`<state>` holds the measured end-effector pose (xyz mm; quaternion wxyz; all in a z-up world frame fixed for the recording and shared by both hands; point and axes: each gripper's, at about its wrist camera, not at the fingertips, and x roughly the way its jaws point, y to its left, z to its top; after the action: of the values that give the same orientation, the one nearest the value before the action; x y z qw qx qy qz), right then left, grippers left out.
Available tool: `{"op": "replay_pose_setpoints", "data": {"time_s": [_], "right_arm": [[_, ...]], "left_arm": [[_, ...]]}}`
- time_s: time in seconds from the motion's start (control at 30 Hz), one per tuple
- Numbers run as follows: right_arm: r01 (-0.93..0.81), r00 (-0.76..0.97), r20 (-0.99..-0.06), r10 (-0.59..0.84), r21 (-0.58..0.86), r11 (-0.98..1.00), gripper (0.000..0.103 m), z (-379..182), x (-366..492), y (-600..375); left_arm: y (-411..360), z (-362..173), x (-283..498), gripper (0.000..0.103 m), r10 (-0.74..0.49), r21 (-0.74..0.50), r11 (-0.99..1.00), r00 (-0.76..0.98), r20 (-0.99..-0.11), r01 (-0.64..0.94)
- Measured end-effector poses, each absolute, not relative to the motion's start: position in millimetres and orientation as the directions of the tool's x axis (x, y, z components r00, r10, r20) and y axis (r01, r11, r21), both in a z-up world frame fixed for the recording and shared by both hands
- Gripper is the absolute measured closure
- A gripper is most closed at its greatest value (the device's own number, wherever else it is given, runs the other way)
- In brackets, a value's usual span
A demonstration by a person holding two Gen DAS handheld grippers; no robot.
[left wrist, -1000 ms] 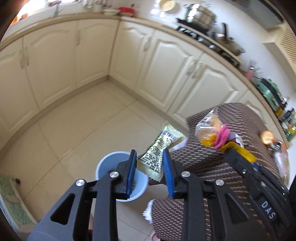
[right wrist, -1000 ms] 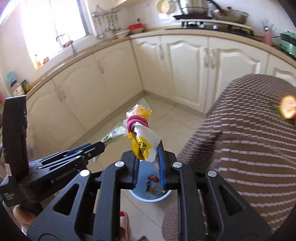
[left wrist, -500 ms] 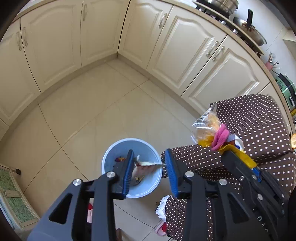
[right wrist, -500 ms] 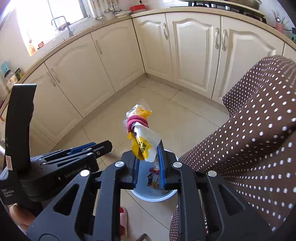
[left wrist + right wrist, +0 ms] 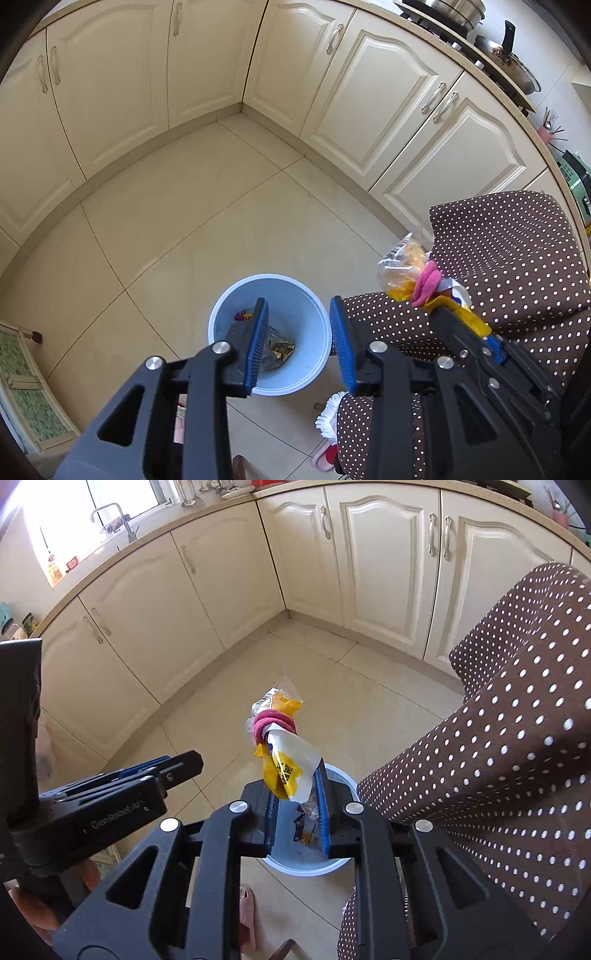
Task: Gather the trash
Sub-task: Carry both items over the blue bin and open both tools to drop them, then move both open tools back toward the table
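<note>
A light blue trash bin (image 5: 310,321) stands on the tiled floor, with wrappers (image 5: 279,347) lying inside. My left gripper (image 5: 297,314) is open and empty, right above the bin. My right gripper (image 5: 295,779) is shut on a yellow and clear snack bag tied with a pink hair band (image 5: 280,746). It holds the bag above the bin (image 5: 340,779). The bag also shows in the left wrist view (image 5: 417,273), right of the bin. The left gripper shows in the right wrist view (image 5: 166,764).
A table under a brown polka-dot cloth (image 5: 517,266) stands right beside the bin. Cream kitchen cabinets (image 5: 369,85) wrap around the floor at the back and left. Pink slippers (image 5: 246,904) lie on the floor near the bin.
My left gripper let go of the printed snack wrapper, which dropped into the bin. Both grippers tilted down over the bin. The right gripper keeps its hold on the tied bag.
</note>
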<state>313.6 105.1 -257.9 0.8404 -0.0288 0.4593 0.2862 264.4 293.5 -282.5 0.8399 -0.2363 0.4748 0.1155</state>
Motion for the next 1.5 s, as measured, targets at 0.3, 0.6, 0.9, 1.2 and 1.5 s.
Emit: {"op": "replay_pose_setpoints", "data": {"time_s": [0.3, 0.6, 0.9, 1.2, 1.5], "right_arm": [[-0.513, 0.383, -0.808, 0.447, 0.216, 0.831, 0.084, -272, 320, 114], [-0.511, 0.364, -0.818, 0.445, 0.224, 0.83, 0.082, -284, 327, 120], [-0.503, 0.388, -0.804, 0.45, 0.224, 0.834, 0.059, -280, 328, 119], [-0.491, 0.545, -0.703, 0.458, 0.176, 0.853, 0.059, -213, 303, 74], [-0.353, 0.76, -0.542, 0.358, 0.118, 0.928, 0.058, -122, 254, -56]], "left_arm": [[298, -292, 264, 0.069, -0.041, -0.292, 0.854, 0.503, -0.863, -0.432], [302, -301, 263, 0.068, -0.042, -0.286, 0.85, 0.485, -0.873, -0.442], [300, -294, 261, 0.064, -0.032, -0.282, 0.852, 0.495, -0.869, -0.441], [262, -232, 251, 0.063, -0.044, -0.294, 0.893, 0.587, -0.809, -0.34], [140, -145, 245, 0.053, -0.158, -0.292, 0.953, 0.694, -0.703, -0.079]]}}
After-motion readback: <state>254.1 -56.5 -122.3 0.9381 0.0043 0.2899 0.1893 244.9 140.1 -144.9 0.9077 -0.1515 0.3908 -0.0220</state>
